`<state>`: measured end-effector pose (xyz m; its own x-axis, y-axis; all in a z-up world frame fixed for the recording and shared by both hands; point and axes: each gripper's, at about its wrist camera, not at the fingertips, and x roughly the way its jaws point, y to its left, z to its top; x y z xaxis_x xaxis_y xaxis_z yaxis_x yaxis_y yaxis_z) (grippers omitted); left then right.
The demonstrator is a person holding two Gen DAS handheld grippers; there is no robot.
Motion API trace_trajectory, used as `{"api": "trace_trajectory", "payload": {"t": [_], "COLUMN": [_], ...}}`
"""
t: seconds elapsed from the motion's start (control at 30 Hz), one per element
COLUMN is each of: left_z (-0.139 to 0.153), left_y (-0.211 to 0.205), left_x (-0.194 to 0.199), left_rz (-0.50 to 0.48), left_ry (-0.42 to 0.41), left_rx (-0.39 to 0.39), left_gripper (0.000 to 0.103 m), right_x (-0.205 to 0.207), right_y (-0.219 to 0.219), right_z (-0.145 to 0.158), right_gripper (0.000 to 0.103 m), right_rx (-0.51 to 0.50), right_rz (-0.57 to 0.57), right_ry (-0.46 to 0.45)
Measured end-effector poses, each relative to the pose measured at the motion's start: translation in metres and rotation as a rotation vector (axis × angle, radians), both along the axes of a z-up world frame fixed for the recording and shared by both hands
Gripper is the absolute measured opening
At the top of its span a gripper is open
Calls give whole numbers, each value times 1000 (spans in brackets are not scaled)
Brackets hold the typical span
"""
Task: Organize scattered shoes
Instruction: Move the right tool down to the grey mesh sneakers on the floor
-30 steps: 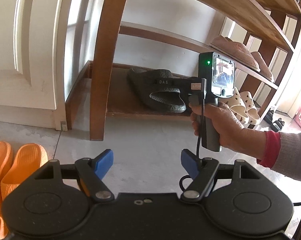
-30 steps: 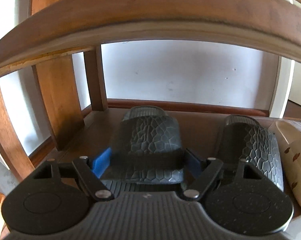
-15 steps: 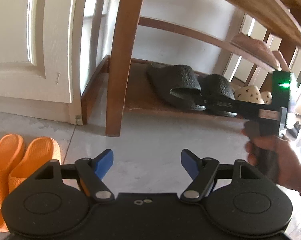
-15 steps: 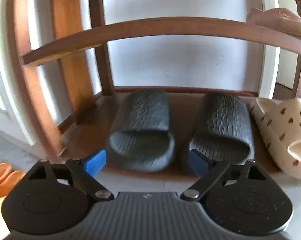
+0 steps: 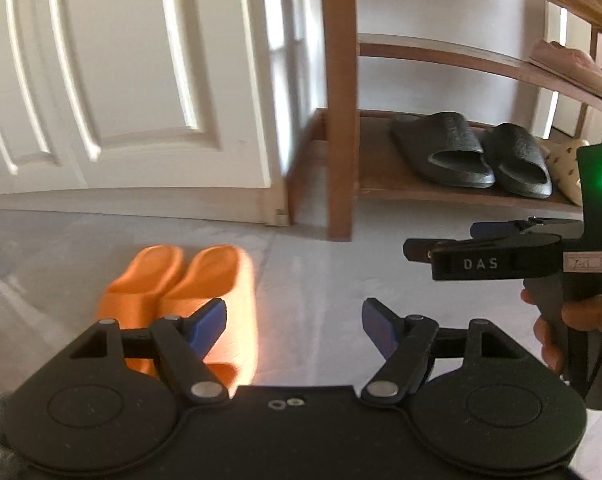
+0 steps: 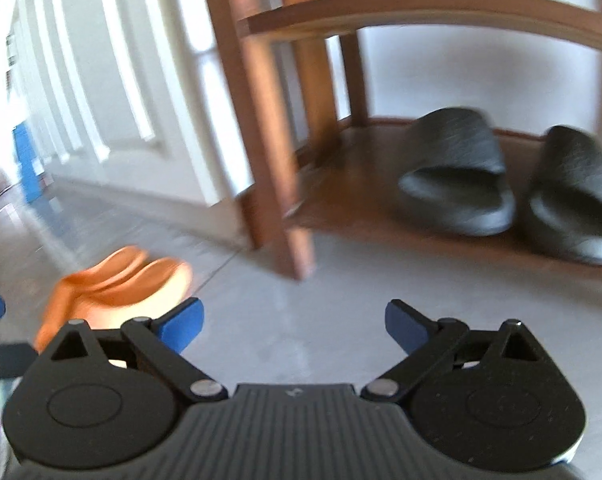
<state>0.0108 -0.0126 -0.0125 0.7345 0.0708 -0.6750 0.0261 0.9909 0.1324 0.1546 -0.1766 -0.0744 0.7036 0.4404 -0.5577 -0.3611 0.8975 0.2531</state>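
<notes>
Holding on bottom shelf: wooden shoe rack [image 5: 343, 128] is carrying black slides [image 5: 445, 148], a pair side by side, toes to the wall; cream spotted slipper [image 5: 563, 160] just beside them on the right.
Upper shelf: pink shoes [image 5: 573, 64] are sitting there, left-wrist view only.
Floor: orange slides [image 5: 181, 292] are lying paired, touching, on grey floor [image 5: 313, 264] near white door [image 5: 121, 80], left of the rack leg.
L gripper [image 5: 293, 320]: jaws are standing wide, nothing btwn them; left pad is overlapping the orange pair in view.
R gripper [image 6: 293, 320]: jaws are opening, nothing btwn them, over bare floor.
Left-wrist view only: R gripper side-on w/ green light, hand [image 5: 573, 332] on its grip.
Right-wrist view only: blurred; blue item far left, can't tell what.
</notes>
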Motion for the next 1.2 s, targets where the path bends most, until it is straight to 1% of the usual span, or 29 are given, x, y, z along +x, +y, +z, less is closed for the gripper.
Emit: {"api": "trace_trajectory", "payload": {"t": [0.1, 0.13, 0.17, 0.23, 0.27, 0.3, 0.37, 0.4, 0.43, 0.5, 0.57, 0.6, 0.67, 0.7, 0.73, 0.77, 0.8, 0.83, 0.87, 0.9, 0.93, 0.97, 1.0, 1.07, 1.13, 1.17, 1.2], "left_z": [-11, -16, -19, -18, -14, -13, -14, -14, -16, -21, -24, -23, -19, -18, -17, -16, -13, -11, -2, 4, 6, 9, 12, 17, 21, 22, 22], "left_y": [2, 5, 8, 9, 10, 10, 21, 23, 30, 50, 73, 84, 118, 125, 134, 146, 153, 158, 172, 183, 191, 199, 207, 223, 241, 251, 256], "left_x": [-11, -12, -10, -9, -12, -15, -29, -34, -42, -62, -84, -93, -112, -117, -121, -126, -130, -134, -144, -150, -155, -159, -163, -169, -175, -178, -179], "left_rz": [-61, -79, -91, -125, -171, -192, -149, -132, -108, -52, 14, 51, 170, 196, 228, 269, 292, 306, 344, 374, 396, 424, 452, 511, 582, 624, 641], "left_ry": [37, 70, 97, 111, 98, 88, 62, 62, 85, 142, 172, 175, 160, 157, 147, 133, 118, 103, 45, 5, -21, -48, -72, -119, -170, -190, -197], "left_rx": [110, 134, 138, 148, 170, 184, 187, 179, 166, 137, 180, 184, 170, 170, 192, 222, 238, 248, 266, 275, 279, 280, 272, 243, 201, 172, 157], "left_gripper": [74, 74, 73, 73, 74, 74, 74, 74, 74, 74, 74, 74, 74, 74, 74, 74, 74, 74, 75, 75, 75, 75, 75, 75, 75, 75, 75], "right_x": [-7, -9, -13, -18, -18, -20, -22, -23, -27, -33, -36, -37, -38, -39, -40, -41, -40, -38, -36, -34, -34, -35, -37, -43, -49, -51, -53], "right_y": [9, 12, 14, 16, 17, 18, 21, 24, 31, 44, 70, 84, 109, 116, 123, 136, 147, 163, 179, 198, 221, 238, 254, 284, 308, 317, 323], "right_z": [-1, -2, -3, -4, -4, -4, -4, -4, -2, 1, 6, 9, 18, 22, 25, 32, 35, 40, 45, 50, 56, 60, 62, 63, 54, 48, 42], "right_gripper": [99, 99, 99, 99, 99, 99, 99, 99, 99, 101, 102, 102, 102, 102, 102, 102, 101, 94, 77, 70, 60, 56, 56, 56, 58, 58, 58], "right_rx": [-8, -19, -30, -41, -46, -50, -38, -25, -9, -13, -22, -25, -21, -13, -2, 19, 26, 35, 43, 43, 24, 10, 2, 15, 36, 47, 60], "right_rz": [85, 126, 168, 207, 212, 219, 226, 234, 252, 280, 346, 388, 480, 519, 553, 619, 654, 699, 744, 781, 798, 805, 805, 768, 654, 603, 559], "right_ry": [-5, -15, -32, -45, -46, -47, -49, -60, -84, -102, -89, -75, -62, -62, -54, -34, -4, 57, 118, 194, 283, 335, 389, 512, 642, 694, 738]}}
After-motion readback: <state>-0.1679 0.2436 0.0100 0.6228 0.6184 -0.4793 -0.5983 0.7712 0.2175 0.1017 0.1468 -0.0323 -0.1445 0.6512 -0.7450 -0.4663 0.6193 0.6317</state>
